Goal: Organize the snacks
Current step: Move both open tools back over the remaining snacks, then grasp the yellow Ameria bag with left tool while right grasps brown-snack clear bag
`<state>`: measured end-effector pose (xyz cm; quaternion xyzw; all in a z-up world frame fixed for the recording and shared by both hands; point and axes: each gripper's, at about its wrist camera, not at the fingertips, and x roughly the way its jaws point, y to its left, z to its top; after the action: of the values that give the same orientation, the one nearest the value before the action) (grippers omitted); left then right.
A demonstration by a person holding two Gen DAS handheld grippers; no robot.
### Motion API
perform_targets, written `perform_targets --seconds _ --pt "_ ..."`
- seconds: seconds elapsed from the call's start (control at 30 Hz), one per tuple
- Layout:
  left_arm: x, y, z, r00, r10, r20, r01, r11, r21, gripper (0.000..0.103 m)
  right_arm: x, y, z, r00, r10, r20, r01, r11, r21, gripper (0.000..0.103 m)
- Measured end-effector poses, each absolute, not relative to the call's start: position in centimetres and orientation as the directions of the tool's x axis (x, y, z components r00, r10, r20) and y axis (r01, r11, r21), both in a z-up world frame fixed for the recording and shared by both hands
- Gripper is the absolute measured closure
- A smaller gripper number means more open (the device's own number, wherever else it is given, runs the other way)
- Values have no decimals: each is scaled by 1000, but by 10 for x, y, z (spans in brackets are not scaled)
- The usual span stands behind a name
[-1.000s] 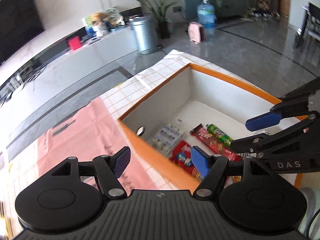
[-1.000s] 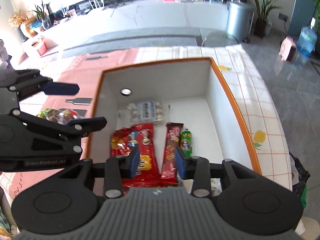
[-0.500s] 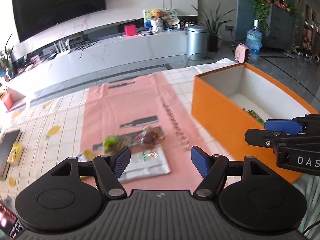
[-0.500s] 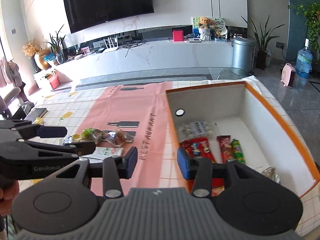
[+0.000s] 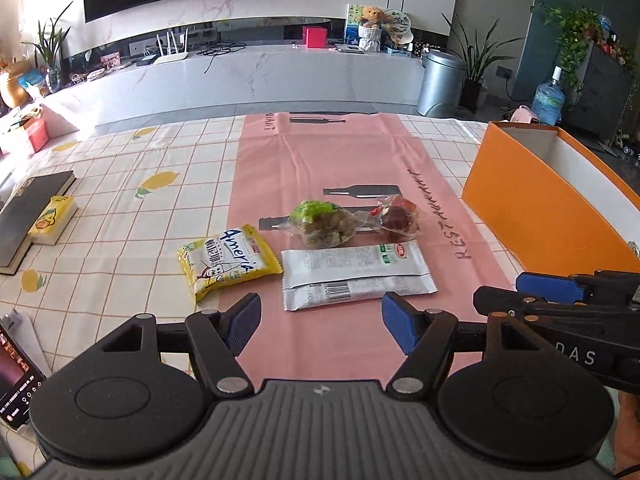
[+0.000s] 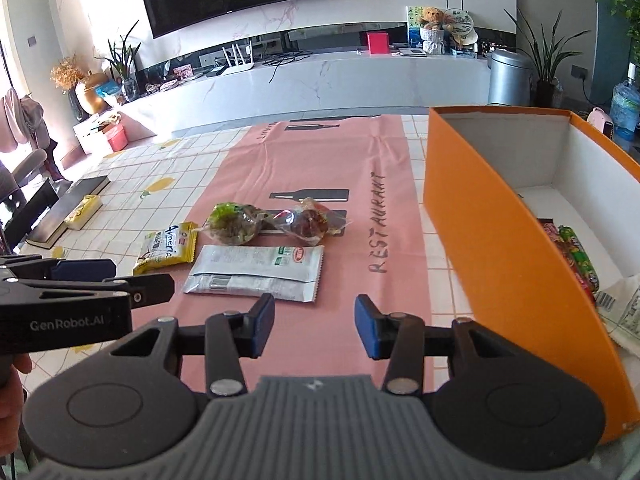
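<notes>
Several snacks lie on the pink mat (image 5: 328,152): a silver packet (image 5: 356,276) (image 6: 256,272), a yellow packet (image 5: 226,260) (image 6: 166,246), a clear bag with green contents (image 5: 324,222) (image 6: 236,222) and a clear bag with dark red contents (image 5: 398,218) (image 6: 310,222). The orange box (image 5: 532,196) (image 6: 492,256) stands at the right with snack packs inside. My left gripper (image 5: 320,320) hovers open just before the silver packet, nothing between its fingers. My right gripper (image 6: 314,322) is beside it nearer the box, its jaws opening and empty.
A dark book (image 5: 28,216) with a small yellow carton (image 5: 52,220) lies at the table's left edge. A phone (image 5: 16,384) lies at the near left corner. Behind the table are a white counter, a metal bin (image 5: 440,82) and plants.
Both grippers swung left from over the orange box to the pink mat and came down toward the snacks. The right jaws have widened. The left stayed open.
</notes>
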<state>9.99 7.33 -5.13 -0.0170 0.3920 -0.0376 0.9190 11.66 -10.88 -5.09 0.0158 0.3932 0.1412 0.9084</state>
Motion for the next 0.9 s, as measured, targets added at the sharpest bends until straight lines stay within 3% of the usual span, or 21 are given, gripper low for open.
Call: perform_targets --seconds 0.17,0.47,0.9 --pt "108 92 -62 678 -87 -730 27 995 -93 22 128 -89 -60 645 258 -719 -270 958 101 48" --pt "121 114 -81 671 -88 -736 -4 992 -123 21 157 -72 -82 631 225 -742 -283 958 50 40" --pt "137 124 -90 690 -79 -719 -36 989 -143 17 199 -63 -97 631 221 -743 -328 945 2 40"
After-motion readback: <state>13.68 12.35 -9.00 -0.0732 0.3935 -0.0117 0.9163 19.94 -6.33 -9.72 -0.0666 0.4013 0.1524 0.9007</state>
